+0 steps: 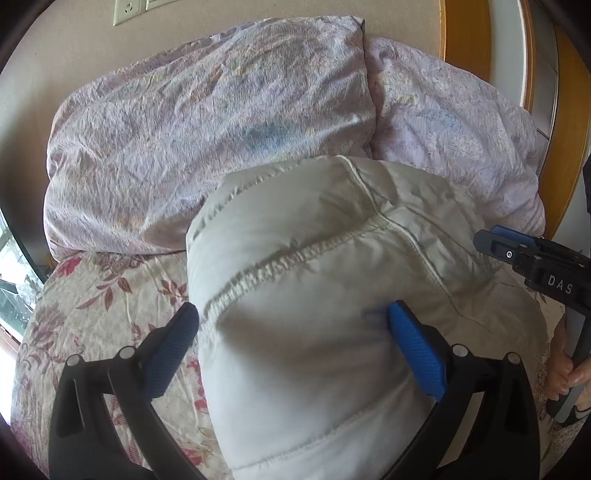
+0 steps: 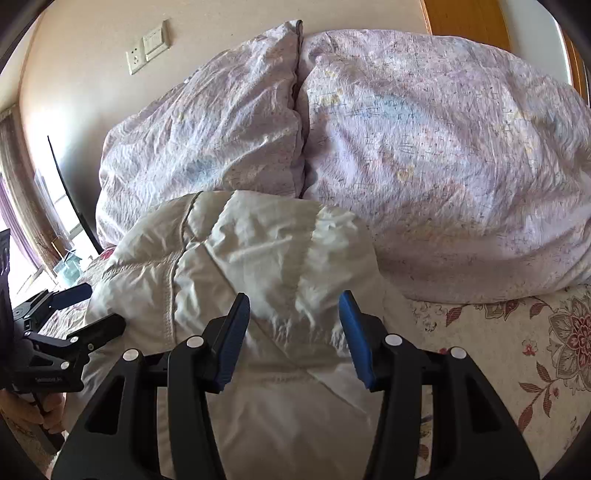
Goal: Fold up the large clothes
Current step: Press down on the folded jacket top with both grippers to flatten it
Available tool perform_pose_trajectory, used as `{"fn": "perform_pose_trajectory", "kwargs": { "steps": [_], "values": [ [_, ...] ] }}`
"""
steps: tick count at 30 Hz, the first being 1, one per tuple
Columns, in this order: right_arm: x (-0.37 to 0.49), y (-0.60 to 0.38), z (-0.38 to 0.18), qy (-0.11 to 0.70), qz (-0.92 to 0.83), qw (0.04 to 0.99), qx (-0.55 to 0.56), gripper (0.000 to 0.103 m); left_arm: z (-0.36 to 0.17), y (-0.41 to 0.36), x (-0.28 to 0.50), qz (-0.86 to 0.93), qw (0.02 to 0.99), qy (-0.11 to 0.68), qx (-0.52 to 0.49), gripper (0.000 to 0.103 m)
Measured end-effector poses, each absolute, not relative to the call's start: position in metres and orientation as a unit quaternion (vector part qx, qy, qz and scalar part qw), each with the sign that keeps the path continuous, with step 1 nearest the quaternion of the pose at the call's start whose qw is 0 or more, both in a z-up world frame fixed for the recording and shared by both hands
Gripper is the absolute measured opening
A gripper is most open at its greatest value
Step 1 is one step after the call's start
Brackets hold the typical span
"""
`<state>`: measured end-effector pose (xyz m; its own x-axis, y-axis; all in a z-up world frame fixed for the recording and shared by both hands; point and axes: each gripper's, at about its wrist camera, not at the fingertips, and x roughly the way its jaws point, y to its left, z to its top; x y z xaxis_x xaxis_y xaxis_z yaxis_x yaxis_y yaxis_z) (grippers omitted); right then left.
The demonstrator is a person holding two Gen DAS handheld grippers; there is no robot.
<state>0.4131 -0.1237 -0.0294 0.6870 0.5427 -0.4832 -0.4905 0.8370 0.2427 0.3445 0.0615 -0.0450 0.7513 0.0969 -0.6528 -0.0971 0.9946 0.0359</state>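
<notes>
Your jacket [image 1: 314, 295], a puffy off-white quilted one, lies bundled on the bed [image 1: 110, 295], on the flowered sheet, with its far edge up against the two lilac pillows [image 1: 207, 122] that lean on the wall. A stitched seam runs across its top, and the fabric bulges up toward both cameras.

Your left gripper [image 1: 291, 325] is spread wide over the near left part of the jacket. Its right finger [image 1: 413, 350] presses into the fabric and dents it; its left finger [image 1: 173, 347] stands just off the jacket's left edge, above the sheet. The pads do not pinch anything, so it is released.

Your right gripper [image 2: 293, 332] hovers over the right side of the jacket with its jaws partly apart. Fabric swells up between the two blue pads, yet a gap shows on each side and neither pad bites into the cloth, so it is also released. From the left wrist view this same gripper comes in at the right edge, its tip just at the jacket's right side, with your hand [image 1: 569, 369] around its handle lower down.

In the right wrist view your left gripper shows at the left edge, low beside the jacket, your fingers on its grip

A wall socket and switch [image 2: 147, 46] sit above the left pillow, and a wooden door frame [image 1: 465, 33] stands behind the right one
</notes>
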Motion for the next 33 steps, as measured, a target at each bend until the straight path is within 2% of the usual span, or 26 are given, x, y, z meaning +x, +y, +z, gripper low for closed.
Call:
{"fn": "perform_pose_trajectory", "kwargs": {
  "steps": [3, 8, 13, 26, 29, 33],
  "values": [
    [0.429, -0.115, -0.029, 0.282, 0.267, 0.921, 0.040, 0.055, -0.046, 0.061, 0.357, 0.054, 0.936, 0.349, 0.001, 0.101],
    [0.453, -0.109, -0.047, 0.298, 0.248, 0.922, 0.022, 0.072, -0.054, 0.059, 0.371, 0.050, 0.936, 0.348, 0.002, 0.101],
    [0.476, -0.124, -0.075, 0.326, 0.273, 0.900, 0.093, 0.087, -0.063, 0.059, 0.376, 0.047, 0.939, 0.342, -0.001, 0.101],
    [0.480, -0.114, -0.084, 0.318, 0.253, 0.912, 0.058, 0.089, -0.080, 0.060, 0.380, 0.060, 0.944, 0.325, -0.007, 0.101],
    [0.478, -0.108, -0.085, 0.314, 0.246, 0.915, 0.059, 0.091, -0.081, 0.062, 0.380, 0.061, 0.945, 0.320, -0.012, 0.101],
    [0.468, -0.104, -0.082, 0.298, 0.207, 0.931, 0.043, 0.099, -0.080, 0.062, 0.378, 0.064, 0.948, 0.313, -0.013, 0.101]
  ]
}}
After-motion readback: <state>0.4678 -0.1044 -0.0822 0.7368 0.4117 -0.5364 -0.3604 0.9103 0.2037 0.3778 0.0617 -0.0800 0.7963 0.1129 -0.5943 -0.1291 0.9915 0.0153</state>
